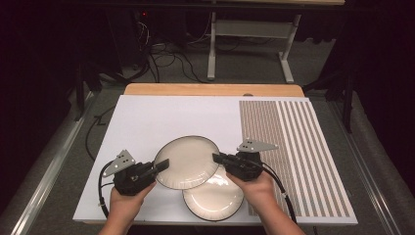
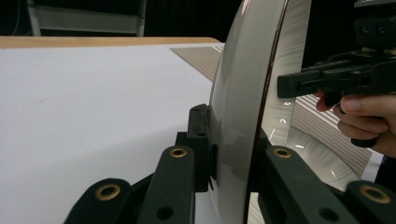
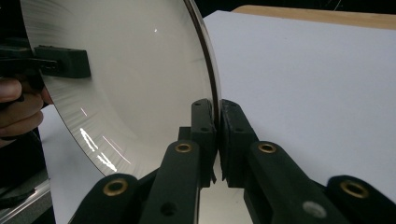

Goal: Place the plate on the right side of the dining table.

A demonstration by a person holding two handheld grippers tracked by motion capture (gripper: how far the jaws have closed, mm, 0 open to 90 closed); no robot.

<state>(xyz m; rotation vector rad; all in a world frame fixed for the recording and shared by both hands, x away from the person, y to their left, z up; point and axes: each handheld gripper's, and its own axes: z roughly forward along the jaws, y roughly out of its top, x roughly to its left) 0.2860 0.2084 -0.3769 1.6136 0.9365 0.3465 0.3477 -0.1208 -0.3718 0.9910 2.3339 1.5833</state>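
The upper plate (image 1: 186,162), spanning level between the two hands above the lower plate (image 1: 214,198) on the worktop (image 1: 161,117), is pinched at opposite rims by the left tongs (image 1: 164,164) and the right tongs (image 1: 217,157).

Overhead light is falling evenly on the white tabletop (image 1: 147,122), while the room beyond its far edge is lying in deep shadow. Soft, short shadows are sitting under the upper plate (image 1: 187,161). Glare streaks are showing on the lower plate (image 1: 215,198) and, in the right gripper view, across the raised plate's face. In the left gripper view, the near plate rim is reading blurred. The high view is looking soft and slightly grainy.
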